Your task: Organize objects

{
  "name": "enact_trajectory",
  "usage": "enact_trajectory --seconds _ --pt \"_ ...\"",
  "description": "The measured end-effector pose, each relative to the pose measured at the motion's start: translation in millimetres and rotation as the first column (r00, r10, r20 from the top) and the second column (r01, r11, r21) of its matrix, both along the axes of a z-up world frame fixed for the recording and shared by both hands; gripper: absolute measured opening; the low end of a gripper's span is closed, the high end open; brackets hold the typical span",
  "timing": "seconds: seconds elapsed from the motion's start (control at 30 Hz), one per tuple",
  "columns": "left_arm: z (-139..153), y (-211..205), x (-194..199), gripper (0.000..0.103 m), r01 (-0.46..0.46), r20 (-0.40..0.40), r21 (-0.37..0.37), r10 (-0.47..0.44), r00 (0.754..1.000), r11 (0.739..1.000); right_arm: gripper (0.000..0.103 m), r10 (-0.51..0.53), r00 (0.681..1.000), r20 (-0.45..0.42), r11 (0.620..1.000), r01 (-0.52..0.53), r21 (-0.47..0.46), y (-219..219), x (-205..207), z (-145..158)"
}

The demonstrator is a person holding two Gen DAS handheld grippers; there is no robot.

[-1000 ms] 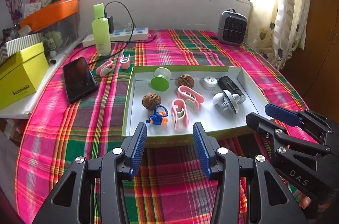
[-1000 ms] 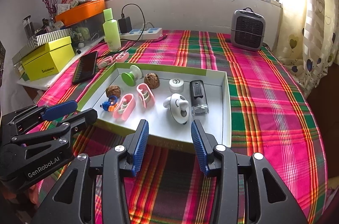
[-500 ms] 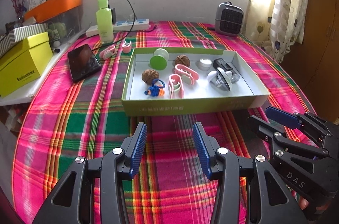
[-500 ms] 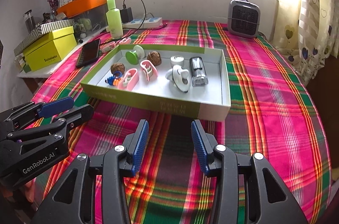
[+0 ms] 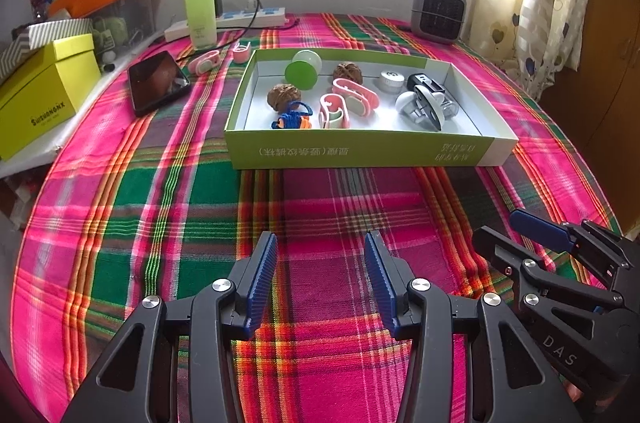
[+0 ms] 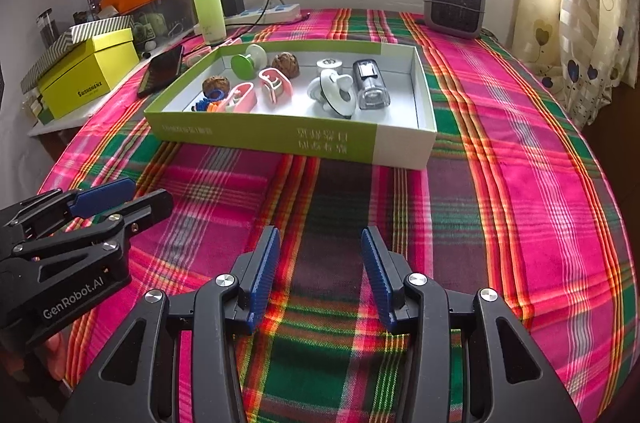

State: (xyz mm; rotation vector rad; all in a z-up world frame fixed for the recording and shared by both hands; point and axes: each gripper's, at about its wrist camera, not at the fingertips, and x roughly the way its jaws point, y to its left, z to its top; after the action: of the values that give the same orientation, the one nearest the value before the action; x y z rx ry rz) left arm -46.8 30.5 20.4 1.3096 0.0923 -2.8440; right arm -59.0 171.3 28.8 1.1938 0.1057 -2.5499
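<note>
Two pink clips [image 5: 204,61] lie on the tablecloth [image 5: 328,215] left of the green box [image 5: 360,153], apparently still to go in. The box already holds walnuts, clips and gadgets. The left gripper [image 5: 320,277] and right gripper [image 6: 318,273] hang empty, jaws apart, well short of it.

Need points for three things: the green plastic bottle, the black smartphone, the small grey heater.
Green plastic bottle [image 5: 201,13], left wrist view, middle of its body.
Black smartphone [image 5: 158,82], left wrist view, centre of its dark screen.
Small grey heater [image 6: 455,3], right wrist view, centre of its front grille.
</note>
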Motion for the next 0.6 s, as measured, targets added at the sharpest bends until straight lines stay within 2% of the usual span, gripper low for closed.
enact_trajectory --seconds 0.13,0.23,0.6 --pt "-4 3 0 0.044 0.004 0.014 -0.006 -0.004 1.0 1.0 0.045 -0.009 1.0 -0.001 1.0 0.009 0.014 1 2 -4" --pt "-8 3 0 0.044 0.0 0.021 -0.007 0.0 1.0 1.0 0.05 -0.009 1.0 -0.01 1.0 0.009 0.022 0 3 -5" --pt "-12 5 -1 0.044 -0.025 -0.002 -0.041 0.025 1.0 0.999 0.05 -0.032 0.999 -0.02 0.998 0.033 0.049 0 1 -5"
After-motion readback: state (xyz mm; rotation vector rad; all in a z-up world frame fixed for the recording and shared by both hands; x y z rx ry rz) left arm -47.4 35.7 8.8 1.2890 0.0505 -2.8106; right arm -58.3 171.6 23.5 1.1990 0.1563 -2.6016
